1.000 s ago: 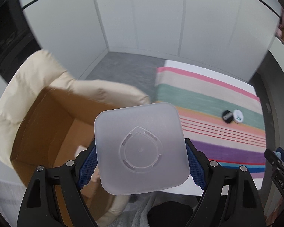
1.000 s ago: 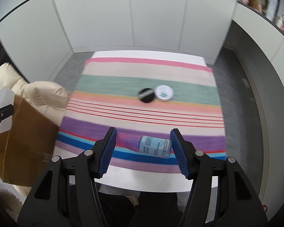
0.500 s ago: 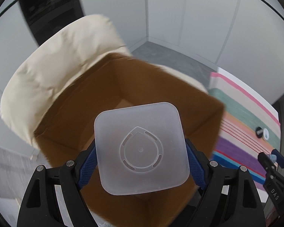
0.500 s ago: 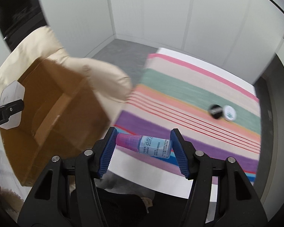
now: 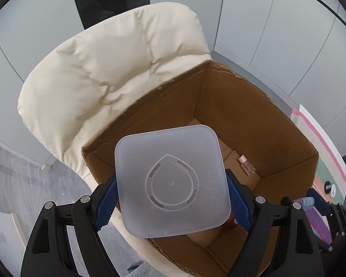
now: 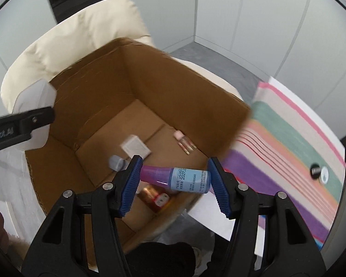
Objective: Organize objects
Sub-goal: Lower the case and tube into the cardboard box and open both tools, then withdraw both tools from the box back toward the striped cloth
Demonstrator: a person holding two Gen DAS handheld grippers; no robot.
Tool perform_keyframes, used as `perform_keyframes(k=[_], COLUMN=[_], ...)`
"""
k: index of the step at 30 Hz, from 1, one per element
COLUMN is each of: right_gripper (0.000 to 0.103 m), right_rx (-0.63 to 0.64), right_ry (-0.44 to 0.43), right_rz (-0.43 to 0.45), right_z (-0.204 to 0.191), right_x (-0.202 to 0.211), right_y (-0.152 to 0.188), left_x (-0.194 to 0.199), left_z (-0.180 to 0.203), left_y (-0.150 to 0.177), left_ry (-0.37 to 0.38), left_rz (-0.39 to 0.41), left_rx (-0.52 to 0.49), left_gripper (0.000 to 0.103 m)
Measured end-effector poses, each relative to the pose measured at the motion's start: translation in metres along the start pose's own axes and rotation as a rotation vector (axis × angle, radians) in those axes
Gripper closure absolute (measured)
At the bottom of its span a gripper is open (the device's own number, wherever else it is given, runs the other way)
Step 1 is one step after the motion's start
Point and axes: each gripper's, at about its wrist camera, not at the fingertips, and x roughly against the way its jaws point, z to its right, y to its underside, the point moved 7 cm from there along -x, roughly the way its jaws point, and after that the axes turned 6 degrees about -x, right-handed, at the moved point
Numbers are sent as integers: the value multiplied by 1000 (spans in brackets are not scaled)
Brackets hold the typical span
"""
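My left gripper (image 5: pixel 171 204) is shut on a frosted square plastic container (image 5: pixel 171 180), held above the open cardboard box (image 5: pixel 230 106). My right gripper (image 6: pixel 174 181) is shut on a small bottle with a pink cap and blue label (image 6: pixel 175 179), lying crosswise between the blue pads over the box's (image 6: pixel 177 85) near right corner. In the right wrist view the left gripper (image 6: pixel 20 127) and its container (image 6: pixel 35 106) show at the box's left rim. Inside the box lie a small pink-capped vial (image 6: pixel 184 142), a white carton (image 6: pixel 135 149), a grey cap (image 6: pixel 116 162) and an amber jar (image 6: pixel 154 196).
The box rests on a cream padded chair (image 5: pixel 99 69). To the right lies a striped cloth (image 6: pixel 295 145) with a black disc (image 6: pixel 315 169) and a white disc (image 6: pixel 324 175) side by side. Grey floor and white cabinet walls surround it.
Both grippers swung left from the striped cloth to above the cardboard box, each still holding its object. The box interior now fills both views.
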Motion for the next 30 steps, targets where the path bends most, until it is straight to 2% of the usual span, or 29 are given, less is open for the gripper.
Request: perform_keyframes(k=[3,4,5,7,17,25,30], right_gripper=[42,35,17,2,2,2,2], right_rx=[32,36,39,37,-18,-29,-73], right_ry=[-15,-17,-9,15,14,39,39], right_rz=[7,9,6,2,21,4,16], right_z=[-15,-17,-18,-16,6,22,41], right_x=[-2,-3,-5,-8,-2,1,10], right_y=[-1,-2,-3,-3,-4,4,6], left_x=[2,2,1,-2,-1,-2,-7], left_z=[1,2,3,6,14,28,48], left_y=[-3,-3,-3,-2,1,3,8], left_ry=[0,4,17,15,-10,23,42], left_rz=[12,11,3,-13,-12,-12,-20], left_rx=[3,2,-4,-11,-48,-60,-108], left_gripper=[17,17,18,18,16,16,16])
